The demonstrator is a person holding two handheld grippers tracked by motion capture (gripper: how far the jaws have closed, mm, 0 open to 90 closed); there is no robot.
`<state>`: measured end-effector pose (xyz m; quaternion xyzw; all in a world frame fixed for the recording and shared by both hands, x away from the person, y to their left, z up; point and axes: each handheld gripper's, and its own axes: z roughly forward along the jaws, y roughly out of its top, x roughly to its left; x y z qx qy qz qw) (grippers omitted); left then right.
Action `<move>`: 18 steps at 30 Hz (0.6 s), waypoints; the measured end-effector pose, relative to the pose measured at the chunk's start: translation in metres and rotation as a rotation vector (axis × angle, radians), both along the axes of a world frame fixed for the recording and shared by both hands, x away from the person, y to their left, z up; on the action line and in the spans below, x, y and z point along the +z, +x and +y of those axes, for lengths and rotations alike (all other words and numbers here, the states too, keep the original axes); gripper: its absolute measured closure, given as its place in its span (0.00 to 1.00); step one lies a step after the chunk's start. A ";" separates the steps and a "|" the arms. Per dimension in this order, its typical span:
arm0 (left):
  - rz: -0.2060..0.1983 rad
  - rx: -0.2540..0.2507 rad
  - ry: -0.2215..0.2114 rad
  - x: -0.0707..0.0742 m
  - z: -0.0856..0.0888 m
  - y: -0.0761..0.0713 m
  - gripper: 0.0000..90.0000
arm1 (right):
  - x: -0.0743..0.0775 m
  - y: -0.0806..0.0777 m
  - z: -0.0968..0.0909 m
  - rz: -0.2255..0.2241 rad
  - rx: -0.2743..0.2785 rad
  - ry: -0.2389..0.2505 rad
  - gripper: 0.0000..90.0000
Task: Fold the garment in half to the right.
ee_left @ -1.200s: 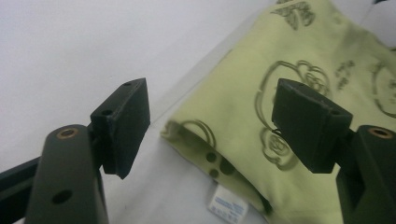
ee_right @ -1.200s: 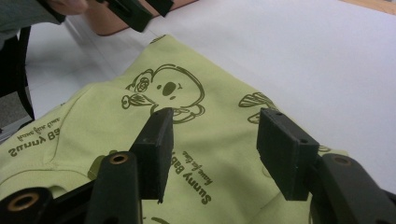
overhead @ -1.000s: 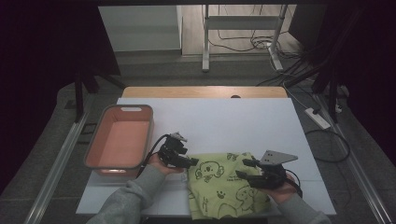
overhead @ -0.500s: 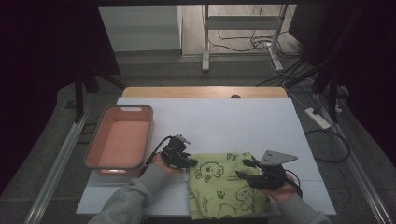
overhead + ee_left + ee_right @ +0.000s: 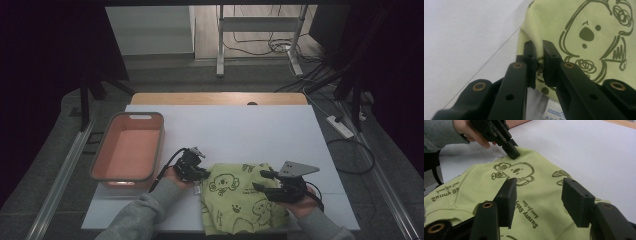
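- Green garment (image 5: pixel 240 197) spread flat on the white worktop (image 5: pixel 225 135), near the front edge, between the two grippers.
- Left gripper (image 5: pixel 198 174) at the garment's left edge; jaws just been closing, now pinched on a fold of the cloth (image 5: pixel 537 53), fabric bunched up between the pads.
- Same grip seen from the right gripper view: black jaws of the left gripper (image 5: pixel 512 152) biting the hem just above the printed koala.
- Right gripper (image 5: pixel 265 181) over the garment's right part, jaws standing apart with nothing between them; in its own view the two pads hover over the cloth (image 5: pixel 534 195); contact with the fabric hard to tell.
- Garment: soft knit, pale yellow-green, matte, with slight creases; dark olive line drawings of koalas and cursive lettering printed on it; small white label (image 5: pixel 554 112) at the edge below the left grip.
- Gripper jaws: black rigid plastic, blocky pads, brass-coloured pins at the joints.
- Worktop sheet: smooth, plain white, rectangular.
- Salmon-pink tub (image 5: pixel 107 150) well to the left, rectangular with rounded corners, smooth plastic.
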<state>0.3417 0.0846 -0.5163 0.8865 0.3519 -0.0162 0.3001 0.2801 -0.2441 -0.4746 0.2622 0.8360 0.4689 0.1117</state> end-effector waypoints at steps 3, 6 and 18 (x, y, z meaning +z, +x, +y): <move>-0.040 0.039 0.024 0.001 -0.001 0.000 0.80 | 0.000 0.000 0.000 -0.001 0.001 -0.002 0.51; -0.065 0.072 0.042 0.002 -0.001 0.002 0.54 | 0.000 0.000 0.000 -0.001 0.001 -0.001 0.51; -0.069 0.066 0.075 -0.004 -0.005 0.008 0.52 | 0.000 0.000 0.001 0.002 0.001 0.001 0.51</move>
